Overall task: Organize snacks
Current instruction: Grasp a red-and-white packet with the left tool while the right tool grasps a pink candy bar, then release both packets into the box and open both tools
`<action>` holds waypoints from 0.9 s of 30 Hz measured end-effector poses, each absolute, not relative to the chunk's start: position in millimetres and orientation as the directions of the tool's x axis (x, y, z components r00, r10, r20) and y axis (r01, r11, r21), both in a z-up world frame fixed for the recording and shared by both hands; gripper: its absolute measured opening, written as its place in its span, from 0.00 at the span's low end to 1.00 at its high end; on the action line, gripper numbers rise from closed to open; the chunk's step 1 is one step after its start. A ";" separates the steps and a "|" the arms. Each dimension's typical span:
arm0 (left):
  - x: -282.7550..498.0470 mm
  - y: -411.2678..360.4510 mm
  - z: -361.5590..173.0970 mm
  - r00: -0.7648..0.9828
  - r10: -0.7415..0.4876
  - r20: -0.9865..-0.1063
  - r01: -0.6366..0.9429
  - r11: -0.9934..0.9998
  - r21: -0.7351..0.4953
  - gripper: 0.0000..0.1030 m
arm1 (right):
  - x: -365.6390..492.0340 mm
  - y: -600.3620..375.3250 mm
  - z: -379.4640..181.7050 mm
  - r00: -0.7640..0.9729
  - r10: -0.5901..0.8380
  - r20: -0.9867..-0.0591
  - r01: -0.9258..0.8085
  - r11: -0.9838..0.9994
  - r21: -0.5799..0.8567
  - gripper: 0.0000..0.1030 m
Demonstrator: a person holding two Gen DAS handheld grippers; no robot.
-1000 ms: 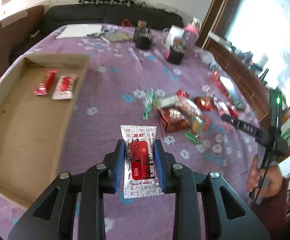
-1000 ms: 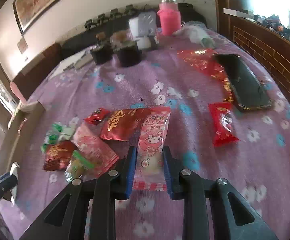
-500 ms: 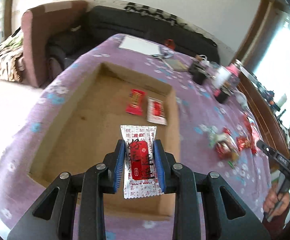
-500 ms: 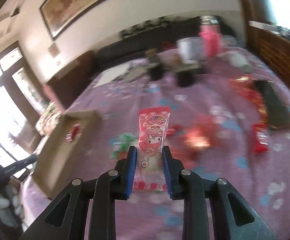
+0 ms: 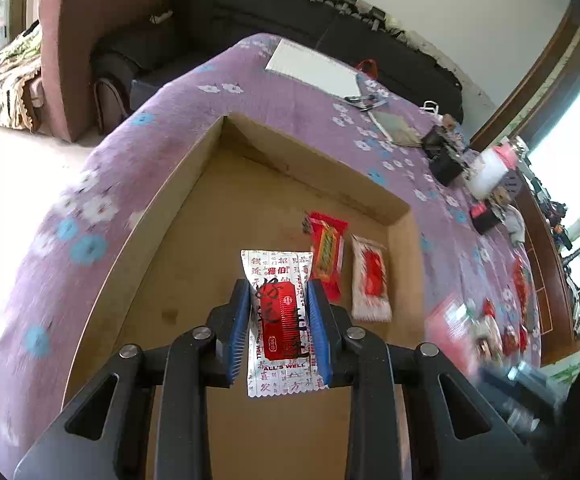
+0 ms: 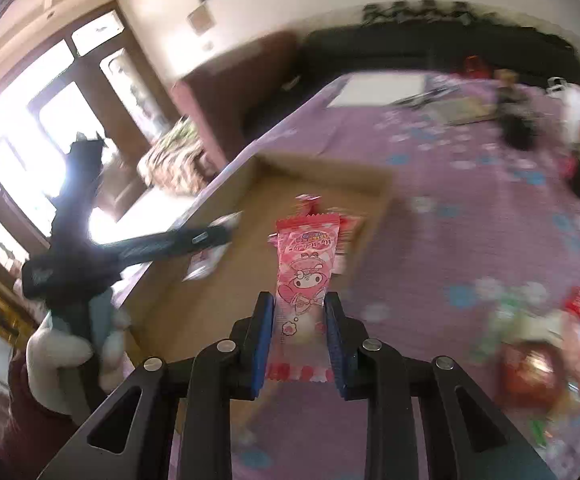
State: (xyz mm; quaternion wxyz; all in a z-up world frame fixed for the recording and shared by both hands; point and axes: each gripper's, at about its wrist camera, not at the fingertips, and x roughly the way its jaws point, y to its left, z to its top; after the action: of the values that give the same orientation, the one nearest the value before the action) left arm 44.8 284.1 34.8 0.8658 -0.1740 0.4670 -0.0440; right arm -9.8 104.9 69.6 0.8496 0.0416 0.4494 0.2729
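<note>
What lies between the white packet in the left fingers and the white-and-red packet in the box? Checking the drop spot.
In the left wrist view, a red packet lies between the held white packet and the white-and-red packet, on the box floor.

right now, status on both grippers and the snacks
Left gripper shut on white packet, over box. Right gripper shut on pink packet, nearing box. Two packets already inside. Nothing in the way.

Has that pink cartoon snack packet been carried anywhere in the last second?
Yes. The pink packet, gripped by the right gripper, has travelled from the loose snack pile toward the cardboard box, which now lies just ahead.
</note>
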 end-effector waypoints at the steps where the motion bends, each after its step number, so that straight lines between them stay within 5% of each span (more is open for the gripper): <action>1: 53.5 285.3 30.8 0.550 -0.236 -0.801 -0.094 0.936 -0.340 0.25 | -5.0 117.4 64.2 0.429 0.500 -0.752 -0.436 0.844 0.313 0.25; 11: 86.9 294.4 13.9 0.536 -0.216 -0.816 -0.128 0.935 -0.331 0.32 | 23.1 158.6 23.1 0.355 0.471 -0.808 -0.436 0.848 0.302 0.25; 15: 81.0 298.4 15.5 0.554 -0.219 -0.803 -0.137 0.928 -0.347 0.52 | 25.5 157.0 20.3 0.368 0.469 -0.803 -0.424 0.853 0.304 0.30; 22: 60.3 302.9 13.9 0.572 -0.172 -0.802 -0.211 0.914 -0.346 0.52 | 2.1 143.7 42.0 0.433 0.493 -0.755 -0.453 0.843 0.291 0.48; 27: 40.8 306.0 12.9 0.591 -0.177 -0.787 -0.251 0.887 -0.388 0.52 | -15.5 116.8 56.6 0.479 0.493 -0.727 -0.441 0.851 0.287 0.49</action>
State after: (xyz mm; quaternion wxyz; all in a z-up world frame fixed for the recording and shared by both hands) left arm 40.8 306.0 12.9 0.8599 -0.2369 0.4516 0.0217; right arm -15.5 116.8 56.6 0.8593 0.0302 0.4323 0.2717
